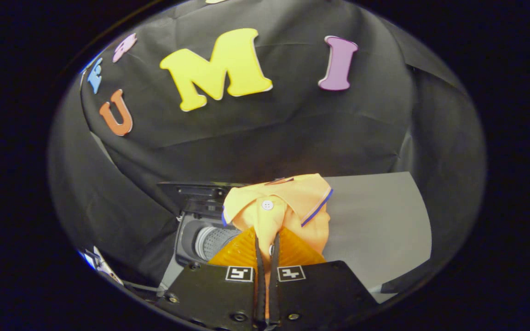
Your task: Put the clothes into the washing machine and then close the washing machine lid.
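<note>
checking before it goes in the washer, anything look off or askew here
Nothing stands out. The orange shirt hangs pinched between the gripper jaws, collar up, above the open washing machine, whose lid is raised.

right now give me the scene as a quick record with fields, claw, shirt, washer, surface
claw: claw closed, both fingers pinching the shirt fabric
shirt: orange shirt with white button and blue-edged collar, held up between the fingers
washer: small washing machine beyond and left of the shirt, lid raised, ribbed drum visible
surface: grey table to the shirt's right
task state: shirt not yet in the drum
</note>
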